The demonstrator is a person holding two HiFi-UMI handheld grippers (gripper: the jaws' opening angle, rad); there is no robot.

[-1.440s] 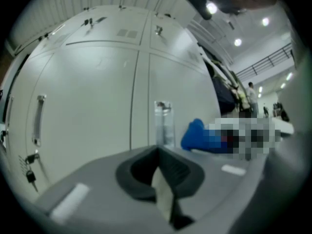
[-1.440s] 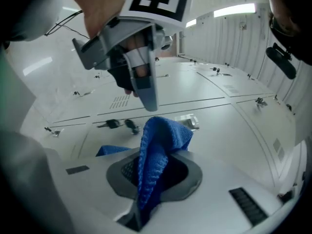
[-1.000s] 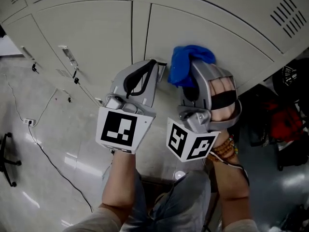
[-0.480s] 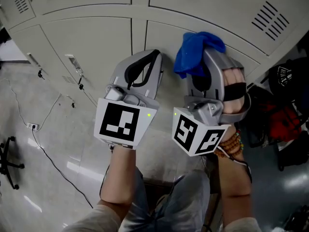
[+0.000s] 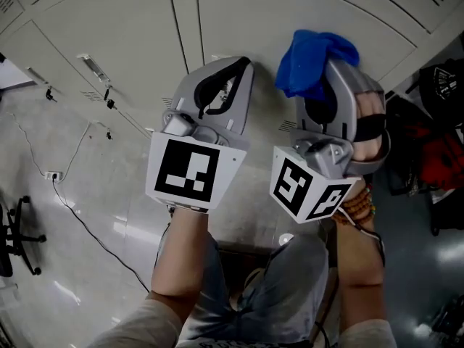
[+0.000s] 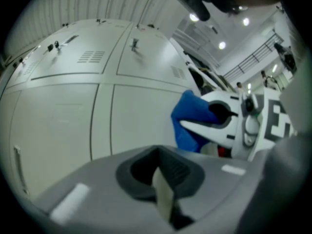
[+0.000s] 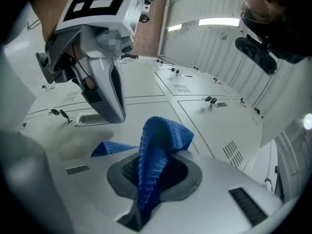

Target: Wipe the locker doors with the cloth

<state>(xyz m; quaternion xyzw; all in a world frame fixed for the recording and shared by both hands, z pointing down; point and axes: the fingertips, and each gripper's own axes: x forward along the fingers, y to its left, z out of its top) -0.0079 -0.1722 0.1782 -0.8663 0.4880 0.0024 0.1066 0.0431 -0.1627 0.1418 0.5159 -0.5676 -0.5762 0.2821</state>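
Note:
The off-white locker doors (image 5: 109, 27) fill the top of the head view, with a vertical seam between two of them. My right gripper (image 5: 324, 67) is shut on the blue cloth (image 5: 313, 55), which bunches against the right-hand door (image 5: 290, 6). In the right gripper view the blue cloth (image 7: 158, 145) rises out of the shut jaws of the right gripper (image 7: 146, 199). My left gripper (image 5: 235, 69) is shut with nothing in it, its tip close to the door beside the cloth. The left gripper view shows the left gripper (image 6: 163, 194), the cloth (image 6: 192, 118) and the right gripper (image 6: 197, 126).
A door handle with hanging keys (image 5: 94, 71) sits on the locker to the left. A cable (image 5: 80, 220) and a socket (image 5: 51, 175) lie on the pale floor, next to a chair base (image 5: 18, 234). Dark and red bags (image 5: 438, 147) stand at the right.
Both grippers have shifted up and a little right in the head view, and the cloth has gone with the right one. The head camera has also moved, so the lockers sit differently.

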